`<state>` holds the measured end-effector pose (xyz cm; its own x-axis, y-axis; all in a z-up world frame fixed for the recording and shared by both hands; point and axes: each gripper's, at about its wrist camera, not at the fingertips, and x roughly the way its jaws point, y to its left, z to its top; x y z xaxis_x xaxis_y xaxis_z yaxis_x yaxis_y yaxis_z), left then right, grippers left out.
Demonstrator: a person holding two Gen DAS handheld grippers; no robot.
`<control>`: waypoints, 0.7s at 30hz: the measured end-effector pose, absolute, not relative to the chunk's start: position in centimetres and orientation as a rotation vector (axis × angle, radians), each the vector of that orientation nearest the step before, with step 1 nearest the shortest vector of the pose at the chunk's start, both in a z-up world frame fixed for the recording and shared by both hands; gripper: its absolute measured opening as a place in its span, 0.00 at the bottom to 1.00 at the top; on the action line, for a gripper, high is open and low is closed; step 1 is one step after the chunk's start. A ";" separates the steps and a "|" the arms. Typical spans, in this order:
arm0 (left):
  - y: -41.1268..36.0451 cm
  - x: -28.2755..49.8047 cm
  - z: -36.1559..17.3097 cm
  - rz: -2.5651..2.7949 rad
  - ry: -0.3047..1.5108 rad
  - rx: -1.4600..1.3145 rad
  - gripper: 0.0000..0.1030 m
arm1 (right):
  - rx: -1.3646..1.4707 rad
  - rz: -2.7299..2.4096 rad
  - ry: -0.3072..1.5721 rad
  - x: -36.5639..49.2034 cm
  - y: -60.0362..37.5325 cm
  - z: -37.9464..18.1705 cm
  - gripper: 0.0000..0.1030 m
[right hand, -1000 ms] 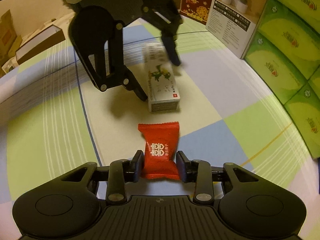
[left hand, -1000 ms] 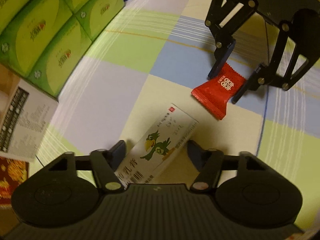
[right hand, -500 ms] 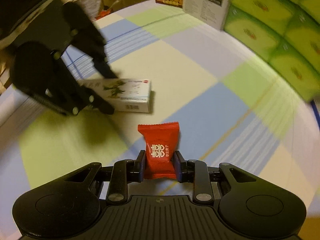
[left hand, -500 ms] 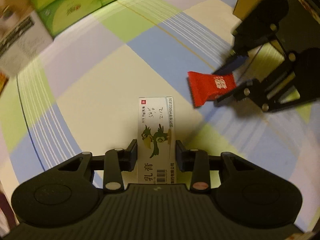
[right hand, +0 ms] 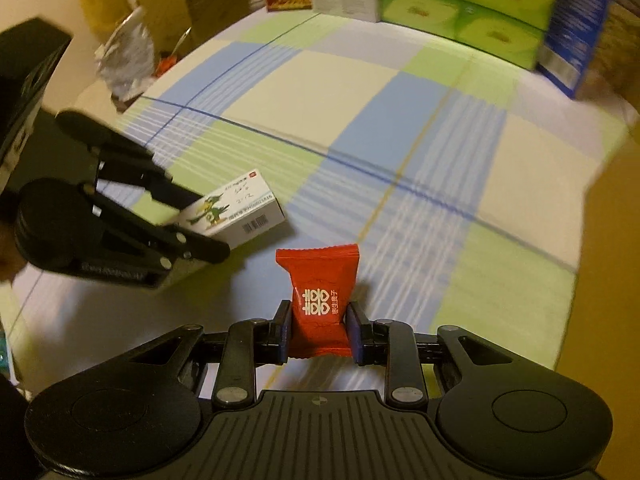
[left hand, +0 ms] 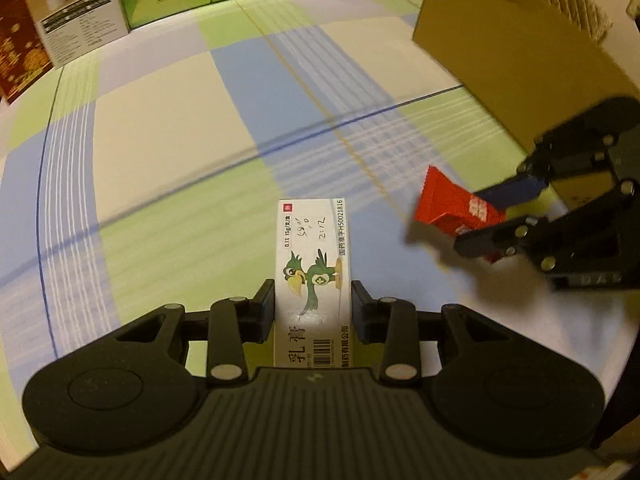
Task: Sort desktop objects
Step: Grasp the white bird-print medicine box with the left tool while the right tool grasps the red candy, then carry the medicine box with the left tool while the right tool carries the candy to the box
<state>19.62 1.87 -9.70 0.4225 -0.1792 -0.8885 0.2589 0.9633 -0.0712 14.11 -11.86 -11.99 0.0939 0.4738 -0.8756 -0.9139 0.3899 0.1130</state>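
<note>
The white ointment box (left hand: pixel 312 272) has its near end hidden behind the left gripper's body; the cardboard box (left hand: pixel 516 40) runs off the frame's right edge, and the right gripper (left hand: pixel 496 216) is motion-blurred.

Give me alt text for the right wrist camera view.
The right tongs grip a red candy packet above a plaid tablecloth. To the left, the left tongs hold a white medicine box with a green bird.

Red sachet (right hand: pixel 319 304), checked pastel cloth (left hand: pixel 168 128)
</note>
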 end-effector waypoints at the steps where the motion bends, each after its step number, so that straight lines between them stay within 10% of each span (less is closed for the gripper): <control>1: 1.4 18.6 -9.4 -0.267 1.094 0.058 0.32 | -0.530 1.099 1.003 13.6 -12.4 -11.7 0.24; 21: -5.0 7.4 -3.2 -0.134 0.963 -0.066 0.32 | -0.360 0.968 0.841 5.7 -24.4 -3.9 0.24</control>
<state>7.40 -5.04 -3.25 0.5633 -0.1434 -0.8137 0.0847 0.9897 -0.1158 5.68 -24.44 -3.94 0.2922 0.5757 -0.7636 -0.8363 0.5412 0.0880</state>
